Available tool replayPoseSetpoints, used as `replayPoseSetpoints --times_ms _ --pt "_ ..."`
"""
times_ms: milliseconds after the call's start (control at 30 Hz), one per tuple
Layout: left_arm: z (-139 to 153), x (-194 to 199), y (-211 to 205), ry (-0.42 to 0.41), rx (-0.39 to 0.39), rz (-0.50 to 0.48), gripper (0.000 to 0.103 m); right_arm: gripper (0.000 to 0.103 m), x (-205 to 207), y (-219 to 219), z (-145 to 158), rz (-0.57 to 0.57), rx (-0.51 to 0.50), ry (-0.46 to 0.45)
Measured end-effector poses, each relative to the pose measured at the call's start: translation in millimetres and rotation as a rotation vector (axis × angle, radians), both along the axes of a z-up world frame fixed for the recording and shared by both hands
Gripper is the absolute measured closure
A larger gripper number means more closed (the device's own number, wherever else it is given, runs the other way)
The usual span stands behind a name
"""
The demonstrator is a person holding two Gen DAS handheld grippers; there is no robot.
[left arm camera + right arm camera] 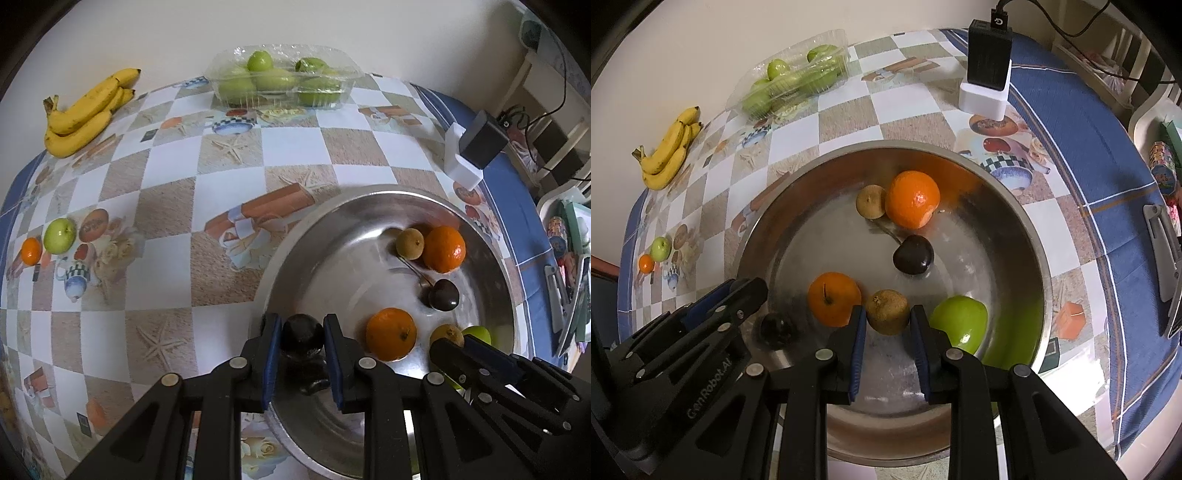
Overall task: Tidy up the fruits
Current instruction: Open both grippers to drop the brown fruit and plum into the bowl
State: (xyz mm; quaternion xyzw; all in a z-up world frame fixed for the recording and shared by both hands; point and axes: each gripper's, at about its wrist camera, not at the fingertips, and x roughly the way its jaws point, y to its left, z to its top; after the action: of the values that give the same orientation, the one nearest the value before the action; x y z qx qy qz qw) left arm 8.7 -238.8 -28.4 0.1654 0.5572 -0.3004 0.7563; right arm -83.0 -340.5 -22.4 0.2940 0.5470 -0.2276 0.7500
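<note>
The left gripper [302,334] is clamping a small dark fruit [303,332] between its blue pads, just inside the near wall of the steel bowl [1039,236]; the fruit is looking smooth, light and easily bruised, so it is probably asking for a gentle squeeze across its widest part. The right gripper [888,314] is closing snugly on a small brown kiwi-like fruit [887,312], which is sitting between an orange [834,299] and a green apple [958,323]; it is likely firm, rough-skinned and less slippery. Room beside both is tight, and straight up is looking clearest; the sloping metal wall could be letting round fruit roll. Farther in, a second orange [913,199] and a dark cherry [913,254] are lying; beyond the rim, the tablecloth [166,173] is offering open space, with bananas [85,110] far back.
</note>
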Motion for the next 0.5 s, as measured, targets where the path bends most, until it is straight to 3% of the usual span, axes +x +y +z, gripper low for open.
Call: replayPoseSetpoints --times_ms 500 --pt "3.6 1.8 0.6 0.033 -0.017 0.003 0.076 0.077 5.1 4.6 2.7 0.022 -0.005 0.004"
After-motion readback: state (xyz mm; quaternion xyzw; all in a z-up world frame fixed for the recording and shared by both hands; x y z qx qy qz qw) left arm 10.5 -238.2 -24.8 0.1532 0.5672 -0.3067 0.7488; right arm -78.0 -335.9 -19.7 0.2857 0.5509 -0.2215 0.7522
